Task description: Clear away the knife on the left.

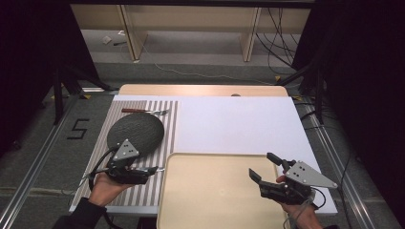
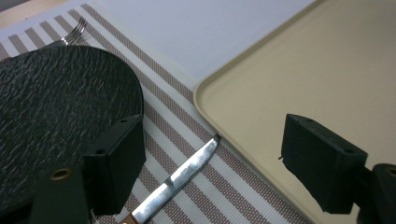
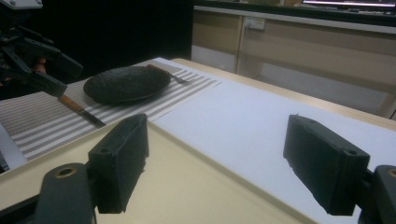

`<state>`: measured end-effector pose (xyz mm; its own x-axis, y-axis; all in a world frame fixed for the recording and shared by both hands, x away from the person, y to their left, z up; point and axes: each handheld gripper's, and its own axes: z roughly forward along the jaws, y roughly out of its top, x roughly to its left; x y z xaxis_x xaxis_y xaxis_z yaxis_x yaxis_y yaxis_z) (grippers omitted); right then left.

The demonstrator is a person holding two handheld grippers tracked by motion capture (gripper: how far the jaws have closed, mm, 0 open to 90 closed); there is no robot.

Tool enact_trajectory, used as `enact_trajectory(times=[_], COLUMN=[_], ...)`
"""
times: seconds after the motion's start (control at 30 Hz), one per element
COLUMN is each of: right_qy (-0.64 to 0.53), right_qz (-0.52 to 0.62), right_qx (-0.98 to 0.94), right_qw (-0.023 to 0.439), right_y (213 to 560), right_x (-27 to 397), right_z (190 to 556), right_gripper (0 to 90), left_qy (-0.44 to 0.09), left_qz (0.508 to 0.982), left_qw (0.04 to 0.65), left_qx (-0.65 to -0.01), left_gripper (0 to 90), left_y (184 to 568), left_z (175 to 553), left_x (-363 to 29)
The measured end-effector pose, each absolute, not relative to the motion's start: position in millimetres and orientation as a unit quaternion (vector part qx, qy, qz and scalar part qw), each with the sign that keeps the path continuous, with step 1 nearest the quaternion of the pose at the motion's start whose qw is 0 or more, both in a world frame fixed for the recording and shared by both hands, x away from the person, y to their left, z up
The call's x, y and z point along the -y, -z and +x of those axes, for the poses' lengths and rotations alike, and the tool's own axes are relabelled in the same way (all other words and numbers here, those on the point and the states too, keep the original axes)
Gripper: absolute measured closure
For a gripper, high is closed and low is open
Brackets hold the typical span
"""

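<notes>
1. Hovering low over the striped placemat (image 1: 143, 191), the left gripper (image 1: 155, 170) has its jaws spread wide, grasping nothing.
2. Knife (image 2: 180, 175) lies on the placemat between those jaws; blade tip just beside the rim of the beige tray (image 1: 215, 200), wooden handle end towards the person.
3. Dark plate (image 1: 135, 132) sits on the placemat, with a fork (image 1: 143, 111) beyond it.
4. Right gripper (image 1: 263, 166) hangs above the tray's right part, jaws apart, empty.

black "5" (image 1: 79, 128) — marked on grey floor (image 1: 47, 157)
</notes>
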<state>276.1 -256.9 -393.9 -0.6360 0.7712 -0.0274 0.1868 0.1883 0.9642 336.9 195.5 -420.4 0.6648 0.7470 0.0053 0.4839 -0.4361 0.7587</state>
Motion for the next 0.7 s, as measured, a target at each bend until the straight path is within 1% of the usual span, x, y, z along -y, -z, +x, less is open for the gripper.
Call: enact_trajectory(times=[0.17,0.4,0.57,0.7], right_qy=[-0.544,-0.543,-0.541,-0.540], right_qz=[0.331,0.331,0.332,0.330], right_qx=[-0.722,-0.724,-0.725,-0.725], right_qw=[0.269,0.268,0.269,0.270], right_y=[393.9,394.3,394.5,394.7], right_x=[256.9,256.4,256.1,255.8], right_z=[276.0,276.1,276.3,276.5], right_gripper=[23.2,23.3,23.4,23.5], left_qy=[-0.171,-0.162,-0.166,-0.168], left_qz=[0.837,0.836,0.839,0.852], left_qw=[0.342,0.310,0.289,0.261], left_qx=[-0.392,-0.422,-0.431,-0.421], left_gripper=[23.3,24.3,25.2,25.7], left_y=[424.8,431.0,435.5,440.9], left_z=[341.6,350.6,356.1,360.7], left_x=[-199.6,-208.6,-211.6,-209.3])
